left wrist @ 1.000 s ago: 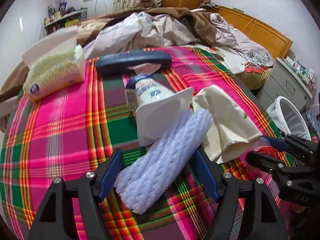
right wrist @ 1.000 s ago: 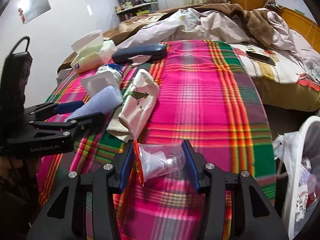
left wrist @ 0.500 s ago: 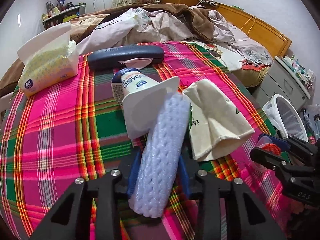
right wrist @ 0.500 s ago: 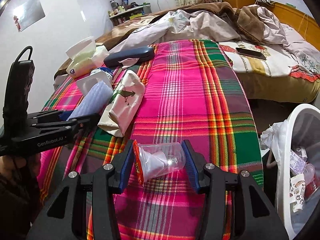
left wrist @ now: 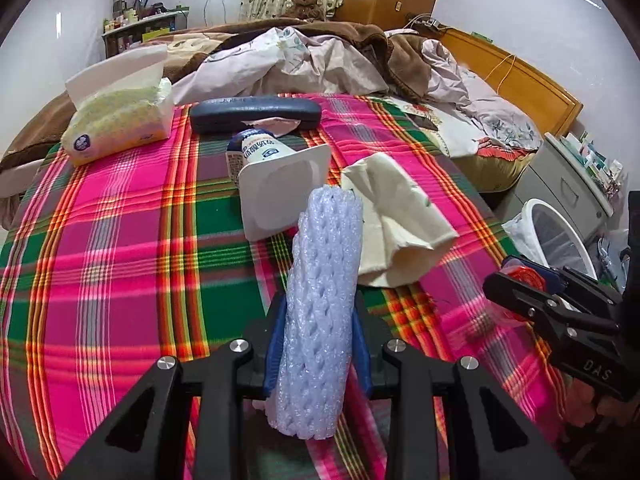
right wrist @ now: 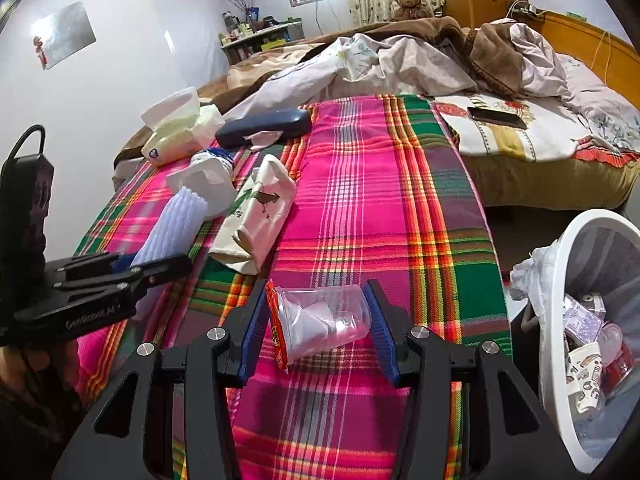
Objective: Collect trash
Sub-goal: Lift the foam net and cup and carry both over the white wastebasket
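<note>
My left gripper is shut on a white foam net sleeve, held above the plaid blanket; it also shows in the right wrist view. My right gripper is shut on a clear plastic cup with a red lid. A white yogurt container and a cream paper bag lie on the blanket ahead. A white trash bin holding trash stands on the floor to the right of the bed.
A tissue pack and a dark glasses case lie farther back. Rumpled bedding covers the far end. A phone lies on the sheet. A grey cabinet stands beyond the bin.
My left gripper closed on the foam sleeve and lifted it off the blanket. My right gripper, holding the cup, moved back and toward the bin.
</note>
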Demonstrator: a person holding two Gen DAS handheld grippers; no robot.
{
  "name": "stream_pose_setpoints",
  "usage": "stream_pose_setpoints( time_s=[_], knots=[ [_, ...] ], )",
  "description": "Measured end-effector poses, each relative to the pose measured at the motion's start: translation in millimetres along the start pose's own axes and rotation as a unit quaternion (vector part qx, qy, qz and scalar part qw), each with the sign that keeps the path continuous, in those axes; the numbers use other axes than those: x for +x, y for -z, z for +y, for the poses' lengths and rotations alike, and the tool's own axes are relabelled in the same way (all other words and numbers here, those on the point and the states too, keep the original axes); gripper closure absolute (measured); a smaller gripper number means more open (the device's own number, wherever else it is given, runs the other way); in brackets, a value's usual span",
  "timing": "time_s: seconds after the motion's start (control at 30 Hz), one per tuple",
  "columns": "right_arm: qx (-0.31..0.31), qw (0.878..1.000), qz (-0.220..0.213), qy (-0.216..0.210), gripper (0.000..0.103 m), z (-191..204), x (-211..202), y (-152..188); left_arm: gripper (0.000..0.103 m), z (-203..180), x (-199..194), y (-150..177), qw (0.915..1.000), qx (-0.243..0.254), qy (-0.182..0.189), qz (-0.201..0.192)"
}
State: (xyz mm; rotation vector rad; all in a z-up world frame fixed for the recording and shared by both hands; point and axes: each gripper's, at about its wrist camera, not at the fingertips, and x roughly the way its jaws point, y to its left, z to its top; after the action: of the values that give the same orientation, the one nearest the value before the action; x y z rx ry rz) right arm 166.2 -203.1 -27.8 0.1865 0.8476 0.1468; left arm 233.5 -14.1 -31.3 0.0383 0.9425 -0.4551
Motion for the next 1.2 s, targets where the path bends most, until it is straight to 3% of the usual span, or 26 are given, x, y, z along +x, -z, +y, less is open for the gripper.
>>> stream_pose_setpoints(
  time_s=[0.47,1.2],
  knots=[
    [0.011,0.999,-0.034,0.001,0.054,-10,-30,3,0.072,-39,-37,7,0.9989,0.023,0.012,-0.039],
    [0.076,0.990,-0.101,0.066,0.054,-93,-103,21,0.072,-155,-52,-4,0.9904,0.093,0.068,-0.076]
  ],
)
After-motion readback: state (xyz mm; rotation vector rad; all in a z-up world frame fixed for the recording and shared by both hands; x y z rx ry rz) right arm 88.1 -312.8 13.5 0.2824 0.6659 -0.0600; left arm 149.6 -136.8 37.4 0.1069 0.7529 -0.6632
